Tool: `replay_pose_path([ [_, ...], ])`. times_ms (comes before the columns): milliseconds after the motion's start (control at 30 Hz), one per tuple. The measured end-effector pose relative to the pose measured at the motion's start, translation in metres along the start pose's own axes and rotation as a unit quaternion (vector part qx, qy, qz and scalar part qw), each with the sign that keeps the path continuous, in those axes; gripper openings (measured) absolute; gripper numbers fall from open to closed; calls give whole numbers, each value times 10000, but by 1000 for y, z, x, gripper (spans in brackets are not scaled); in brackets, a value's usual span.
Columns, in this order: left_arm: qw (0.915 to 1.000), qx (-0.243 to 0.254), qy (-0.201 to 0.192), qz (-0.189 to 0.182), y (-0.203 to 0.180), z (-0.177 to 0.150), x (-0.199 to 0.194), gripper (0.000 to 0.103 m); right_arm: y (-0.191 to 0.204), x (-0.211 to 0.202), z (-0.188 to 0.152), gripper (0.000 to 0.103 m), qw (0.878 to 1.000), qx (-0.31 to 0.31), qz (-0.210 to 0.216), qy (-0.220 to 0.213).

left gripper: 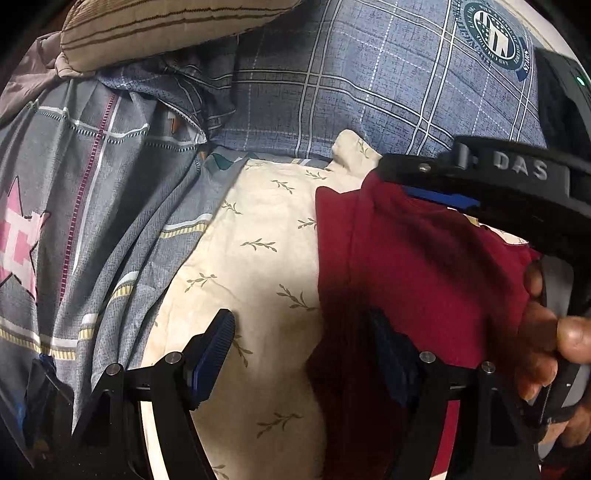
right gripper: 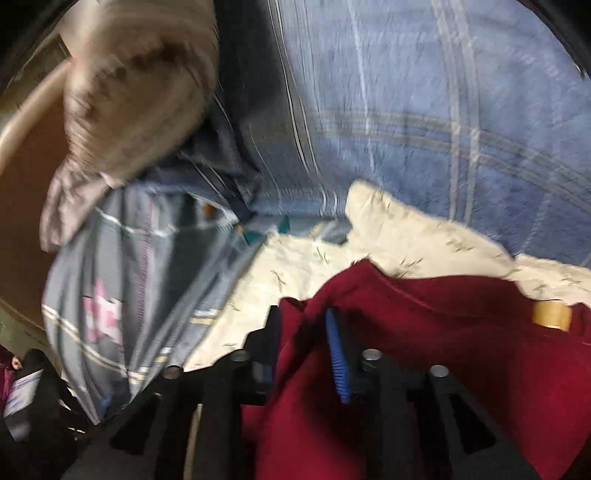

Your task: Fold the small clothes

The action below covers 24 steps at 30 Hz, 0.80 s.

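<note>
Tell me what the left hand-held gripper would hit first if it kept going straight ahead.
Probably the cream leaf-print cloth, which lies between the open fingers of the left hand-held gripper; the dark red garment's edge sits just to its right. Depth is unclear.

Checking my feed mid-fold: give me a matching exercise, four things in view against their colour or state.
Things:
1. left gripper
2. right gripper
3. cloth under the garment
4. pillow

States:
a. cream with a leaf print
b. open, its right finger over the red garment
c. beige with brown stripes
d. shut on a fold of the red garment

Pairs: 1-b, 2-d, 3-a, 4-c
</note>
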<state>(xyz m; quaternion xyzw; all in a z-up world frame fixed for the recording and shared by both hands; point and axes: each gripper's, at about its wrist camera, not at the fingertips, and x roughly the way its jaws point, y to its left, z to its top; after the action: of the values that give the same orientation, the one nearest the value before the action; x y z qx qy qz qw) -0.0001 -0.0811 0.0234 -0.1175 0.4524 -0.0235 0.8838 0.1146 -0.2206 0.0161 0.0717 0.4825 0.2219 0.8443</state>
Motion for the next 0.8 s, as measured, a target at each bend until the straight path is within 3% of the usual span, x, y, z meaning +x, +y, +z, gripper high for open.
replay_pose_path([
  [67,10000,-19,7,4,0,0,1,74,-6,-3,-1,36,9999,8,-119,-109],
  [200,10000,0,15,25,0,0,2,74,-25,43,-12,33,9972,155,-687,253],
  [367,10000,-16,32,17,-1,1,3,74,-10,26,-9,36,9963,-167,-835,99],
  [433,10000,-44,34,-7,1,2,3,74,-7,12,-9,46,9973,-159,-711,-55],
  [500,9999,-85,57,-28,2,2,4,74,-8,2,-11,58,9950,-175,-938,-282],
  [600,10000,-59,44,-11,1,2,3,74,-19,7,-17,58,9909,-181,-1299,-312],
  [800,10000,-67,68,-10,0,2,4,74,-37,19,-24,60,9941,142,-1046,-258],
])
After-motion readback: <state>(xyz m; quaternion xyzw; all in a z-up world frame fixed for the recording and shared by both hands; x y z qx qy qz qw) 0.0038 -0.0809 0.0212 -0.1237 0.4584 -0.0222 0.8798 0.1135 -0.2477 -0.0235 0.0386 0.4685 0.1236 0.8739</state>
